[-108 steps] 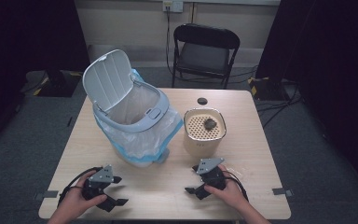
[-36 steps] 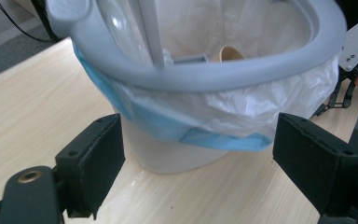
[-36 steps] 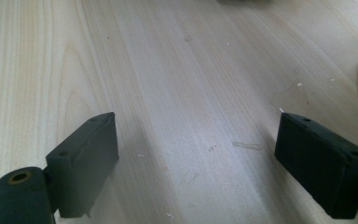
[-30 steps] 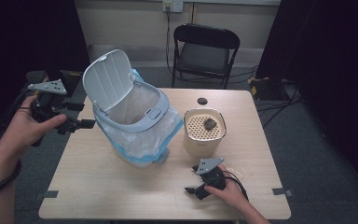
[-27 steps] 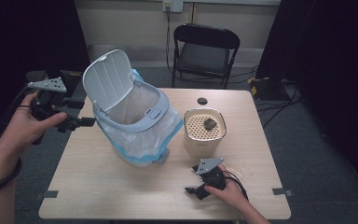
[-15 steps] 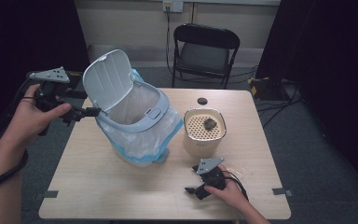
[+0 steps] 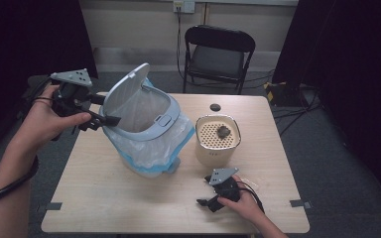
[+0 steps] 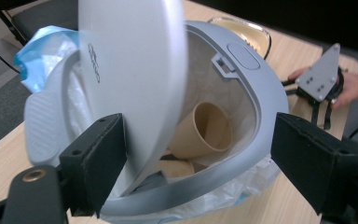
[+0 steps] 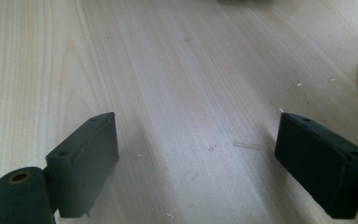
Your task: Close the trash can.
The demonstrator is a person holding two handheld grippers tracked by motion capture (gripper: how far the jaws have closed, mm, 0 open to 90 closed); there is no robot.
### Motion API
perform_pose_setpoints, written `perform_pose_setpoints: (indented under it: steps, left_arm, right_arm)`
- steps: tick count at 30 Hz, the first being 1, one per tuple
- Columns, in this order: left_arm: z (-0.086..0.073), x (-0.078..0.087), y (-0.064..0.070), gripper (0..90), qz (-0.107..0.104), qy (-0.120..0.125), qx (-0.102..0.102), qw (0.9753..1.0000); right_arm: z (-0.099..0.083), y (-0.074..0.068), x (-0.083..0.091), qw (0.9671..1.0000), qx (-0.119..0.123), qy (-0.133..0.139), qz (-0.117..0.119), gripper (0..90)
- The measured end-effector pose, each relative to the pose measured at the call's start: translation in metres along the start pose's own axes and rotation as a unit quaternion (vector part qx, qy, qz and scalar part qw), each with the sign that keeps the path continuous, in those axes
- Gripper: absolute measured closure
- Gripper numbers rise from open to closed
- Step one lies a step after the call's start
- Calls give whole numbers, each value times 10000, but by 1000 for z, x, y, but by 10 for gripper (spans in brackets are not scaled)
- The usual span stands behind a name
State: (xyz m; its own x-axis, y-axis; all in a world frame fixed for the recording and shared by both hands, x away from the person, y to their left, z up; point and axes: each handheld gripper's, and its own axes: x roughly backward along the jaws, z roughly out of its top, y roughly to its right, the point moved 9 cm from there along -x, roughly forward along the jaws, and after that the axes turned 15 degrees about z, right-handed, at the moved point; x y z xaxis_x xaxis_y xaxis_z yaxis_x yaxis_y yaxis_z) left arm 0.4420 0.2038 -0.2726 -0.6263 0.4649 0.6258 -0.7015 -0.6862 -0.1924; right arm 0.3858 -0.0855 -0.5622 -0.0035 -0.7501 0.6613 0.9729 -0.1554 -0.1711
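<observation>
Lid (image 7: 124, 89) and rim of a pale blue waste bin (image 7: 146, 130) are approached by the left hand-held gripper (image 7: 101, 110), which is held raised at the tabletop's left edge with its jaws spread wide; in the left gripper view the white lid (image 8: 130, 70) is seen tilted partway over the bin's opening, one jaw lying just outside it and the other beyond the far rim (image 8: 256, 88), so nothing is clamped. The lid appears to be half lowered, and the gripper's placement beside it is judged to serve pushing or steadying it, though contact cannot be confirmed. Inside the bin, tan paper cups (image 8: 203, 130) are seen lying on the liner, and a blue-edged plastic bag (image 7: 151, 148) is draped over the outside, presumably so the contents can be lifted out together. To the bin's right a cream container (image 7: 217, 141) is stood on the tabletop (image 7: 109, 198), its perforated top carrying a small dark lump (image 7: 223, 132); a small dark disc (image 7: 215, 106) lies beyond it. The right hand-held gripper (image 7: 209, 203) is rested low on the tabletop near the front edge, jaws apart and empty over bare wood (image 9: 182, 116), apparently parked while the left one works. A black folding chair (image 7: 218, 54) is set behind the table.
</observation>
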Motion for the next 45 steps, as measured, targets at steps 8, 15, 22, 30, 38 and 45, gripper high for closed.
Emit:
perform_pose_setpoints:
  steps: [8,15,22,30,38,45]
  left_arm:
    - [0,-3,12,350,-164,-62,-95,9998]
    - [1,-5,23,489,-356,-84,-73,9993]
    - [0,-9,22,601,-359,-167,48,9992]
    - [-2,-23,21,653,-333,-366,279,9984]
    - [6,-42,17,694,-162,-369,511,9979]
    - [17,-56,13,731,56,-385,467,9981]
  right_arm:
    - [0,0,0,10000,-2,2,0,127]
    - [0,0,0,10000,1,0,1,127]
    - [0,0,0,10000,0,0,1,127]
    - [0,0,0,10000,-7,-3,18,124]
    - [0,0,0,10000,-8,-3,19,123]
    - [0,0,0,10000,-2,-6,11,124]
